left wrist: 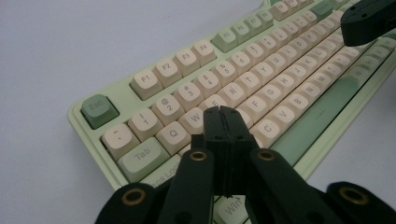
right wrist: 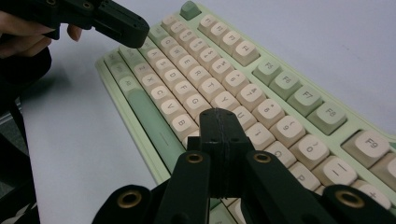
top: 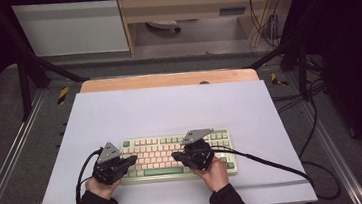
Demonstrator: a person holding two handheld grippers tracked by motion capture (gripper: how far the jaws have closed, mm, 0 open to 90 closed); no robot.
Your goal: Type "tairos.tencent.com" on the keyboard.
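Left gripper [top: 133, 160] and right gripper [top: 175, 156], both with jaws pressed together, over the keyboard [top: 173, 144].

Keyboard lies on the white sheet [top: 169, 108], near its front edge. Left gripper's tip hangs over the keyboard's left-hand letter keys; right gripper's tip hangs over its right-hand letter keys. Nothing is pinched in either.

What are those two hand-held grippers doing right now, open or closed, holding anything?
Left hand-held gripper: closed, empty, over the keyboard.
Right hand-held gripper: closed, empty, over the keyboard too.
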